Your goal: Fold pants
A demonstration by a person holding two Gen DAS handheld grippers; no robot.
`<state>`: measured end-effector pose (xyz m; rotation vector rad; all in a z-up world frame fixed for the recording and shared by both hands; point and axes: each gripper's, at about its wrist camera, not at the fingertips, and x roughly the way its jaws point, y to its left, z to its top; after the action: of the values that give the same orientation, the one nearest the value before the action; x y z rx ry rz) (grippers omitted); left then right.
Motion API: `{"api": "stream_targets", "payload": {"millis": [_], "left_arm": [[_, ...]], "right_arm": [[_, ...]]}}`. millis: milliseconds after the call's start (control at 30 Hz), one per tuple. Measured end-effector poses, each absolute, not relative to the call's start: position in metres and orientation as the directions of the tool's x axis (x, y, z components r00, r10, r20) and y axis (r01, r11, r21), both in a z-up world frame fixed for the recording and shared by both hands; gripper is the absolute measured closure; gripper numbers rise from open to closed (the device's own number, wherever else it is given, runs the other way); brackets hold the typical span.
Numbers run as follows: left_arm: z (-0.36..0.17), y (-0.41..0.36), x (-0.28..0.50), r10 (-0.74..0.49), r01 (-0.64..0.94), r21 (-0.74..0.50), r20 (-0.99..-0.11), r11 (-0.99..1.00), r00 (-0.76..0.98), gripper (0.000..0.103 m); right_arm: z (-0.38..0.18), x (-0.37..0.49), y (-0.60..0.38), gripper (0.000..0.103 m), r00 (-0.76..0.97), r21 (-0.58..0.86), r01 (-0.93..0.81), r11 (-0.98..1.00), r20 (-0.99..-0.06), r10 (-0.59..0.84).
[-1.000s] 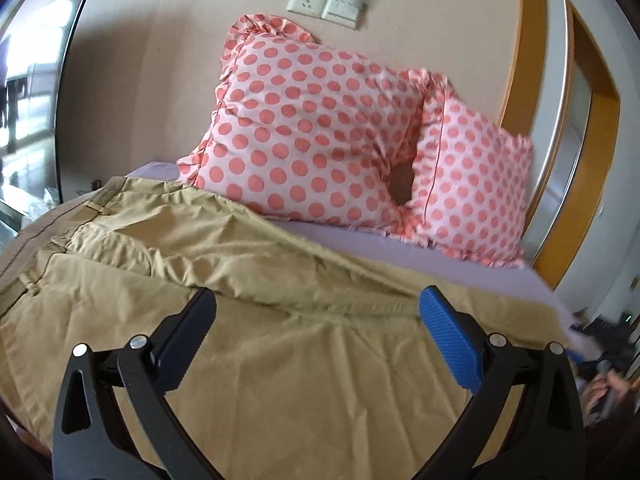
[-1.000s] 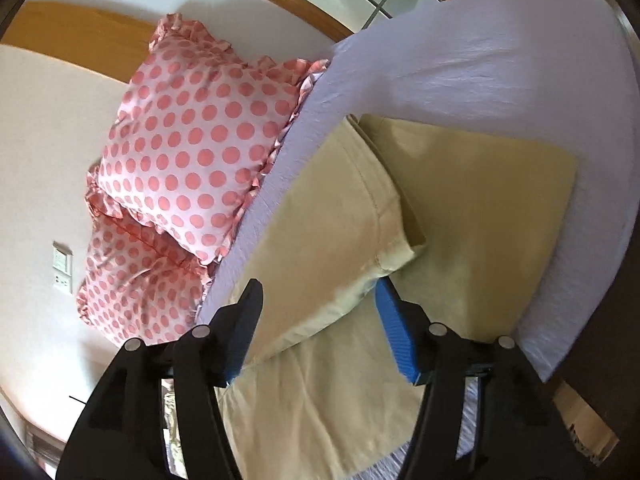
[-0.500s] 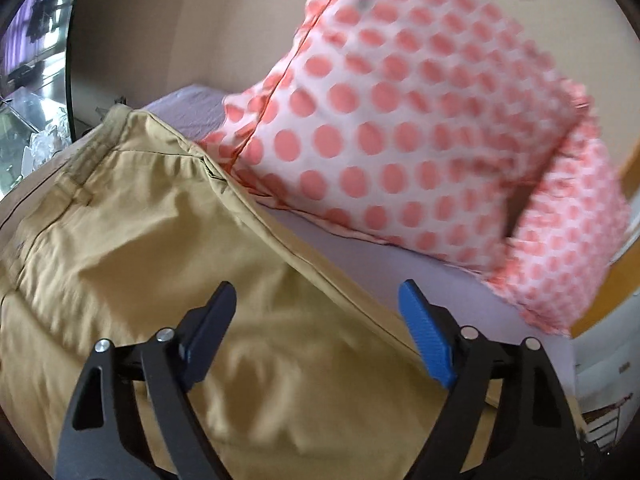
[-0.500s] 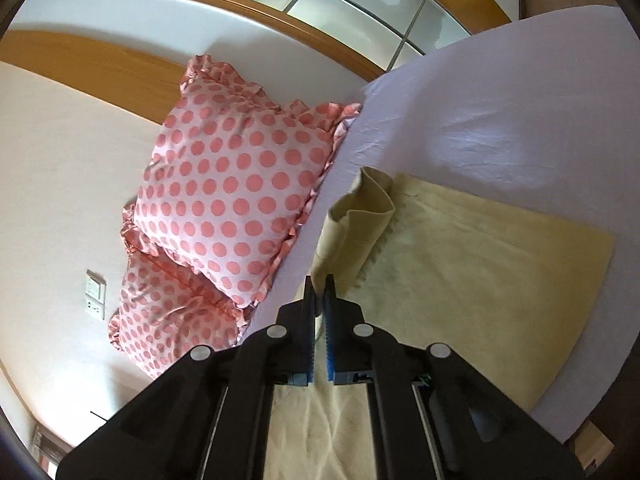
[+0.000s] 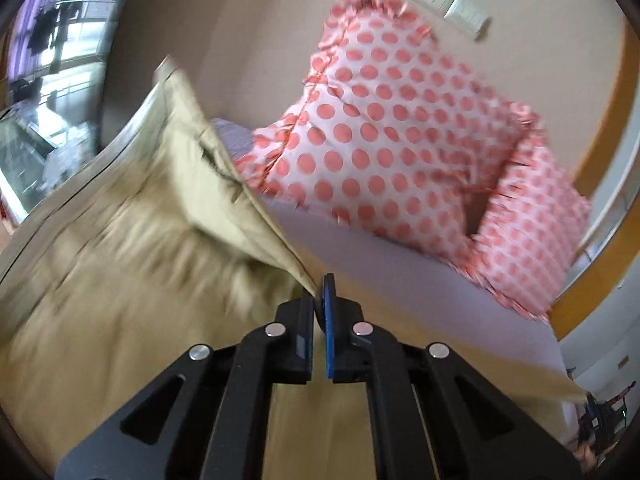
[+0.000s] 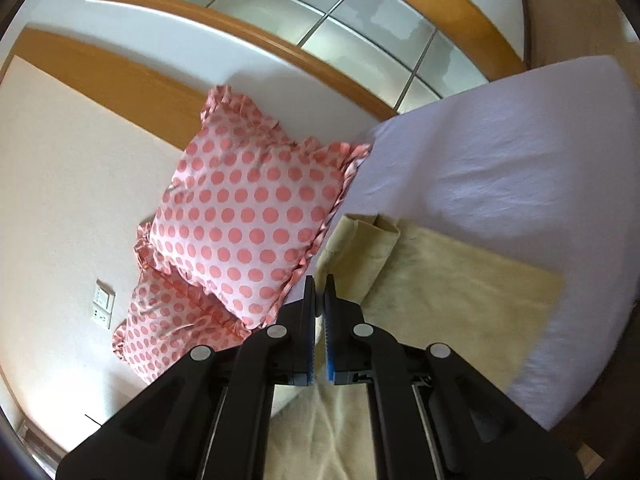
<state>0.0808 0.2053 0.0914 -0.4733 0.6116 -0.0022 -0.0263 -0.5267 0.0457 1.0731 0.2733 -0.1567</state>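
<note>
Tan pants (image 5: pixel 120 272) lie on a lilac bed sheet (image 5: pixel 400 264). In the left wrist view my left gripper (image 5: pixel 319 300) is shut on the far edge of the pants near the waist end and lifts it, so the cloth rises in a fold. In the right wrist view my right gripper (image 6: pixel 319 296) is shut on the far edge of a pant leg (image 6: pixel 360 248), which curls up off the lower leg (image 6: pixel 460 280) lying flat on the sheet (image 6: pixel 520 168).
Two pink polka-dot pillows (image 5: pixel 400 140) (image 6: pixel 248 220) lean against the wall at the head of the bed. A wall socket (image 5: pixel 448 4) is above them. The bed edge (image 6: pixel 580 340) drops off at the right. A window (image 5: pixel 40 60) is at the far left.
My left gripper has shut on the pants' far edge and raised it. My right gripper, shut half a second ago, has lifted the pant leg further.
</note>
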Motion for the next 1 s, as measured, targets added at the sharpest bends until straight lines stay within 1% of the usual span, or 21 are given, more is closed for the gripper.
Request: {"api": "stream_targets", "payload": {"millis": [67, 133, 200, 300, 467, 733, 833, 867, 900, 933, 967, 1000], "left_arm": [[0.079, 0.203, 0.039, -0.137, -0.156, -0.441, -0.562, 0.884, 0.816, 0.099], [0.056, 0.201, 0.000, -0.123, -0.192, -0.447, -0.586, 0.874, 0.801, 0.099], [0.036, 0.204, -0.015, -0.116, -0.225, -0.457, -0.606, 0.861, 0.787, 0.099], [0.024, 0.205, -0.030, -0.114, -0.240, -0.482, -0.596, 0.843, 0.795, 0.099], [0.025, 0.202, -0.043, -0.100, -0.227, -0.479, -0.565, 0.848, 0.819, 0.099], [0.014, 0.202, -0.055, -0.122, -0.233, -0.512, -0.568, 0.827, 0.814, 0.099], [0.009, 0.202, -0.058, -0.124, -0.232, -0.514, -0.568, 0.826, 0.814, 0.099], [0.009, 0.201, -0.060, -0.120, -0.230, -0.509, -0.565, 0.830, 0.816, 0.099], [0.010, 0.200, -0.061, -0.116, -0.227, -0.500, -0.565, 0.836, 0.817, 0.099], [0.011, 0.199, -0.063, -0.114, -0.224, -0.494, -0.564, 0.840, 0.818, 0.097], [0.011, 0.199, -0.067, -0.109, -0.224, -0.492, -0.560, 0.842, 0.821, 0.094], [0.012, 0.200, -0.070, -0.105, -0.224, -0.495, -0.553, 0.840, 0.827, 0.092]], "right_arm": [[0.041, -0.038, -0.530, 0.099, 0.947, 0.832, 0.290, 0.473, -0.321, -0.015], [0.033, -0.043, -0.532, 0.099, 0.937, 0.824, 0.319, 0.468, -0.348, -0.025], [0.022, -0.045, -0.533, 0.099, 0.923, 0.818, 0.354, 0.453, -0.384, -0.026], [0.010, -0.046, -0.536, 0.099, 0.910, 0.815, 0.383, 0.435, -0.414, -0.025], [0.008, -0.053, -0.537, 0.099, 0.910, 0.818, 0.385, 0.427, -0.413, -0.031], [0.005, -0.064, -0.540, 0.099, 0.904, 0.812, 0.403, 0.422, -0.426, -0.043], [0.000, -0.065, -0.540, 0.098, 0.890, 0.798, 0.428, 0.423, -0.453, -0.046], [-0.001, -0.063, -0.539, 0.098, 0.874, 0.775, 0.454, 0.439, -0.484, -0.051], [0.000, -0.062, -0.539, 0.093, 0.863, 0.760, 0.469, 0.450, -0.502, -0.052], [0.001, -0.063, -0.538, 0.078, 0.855, 0.748, 0.483, 0.456, -0.515, -0.060], [0.004, -0.065, -0.538, 0.065, 0.843, 0.730, 0.505, 0.460, -0.531, -0.083], [0.007, -0.069, -0.539, 0.040, 0.844, 0.724, 0.509, 0.465, -0.526, -0.106]]}}
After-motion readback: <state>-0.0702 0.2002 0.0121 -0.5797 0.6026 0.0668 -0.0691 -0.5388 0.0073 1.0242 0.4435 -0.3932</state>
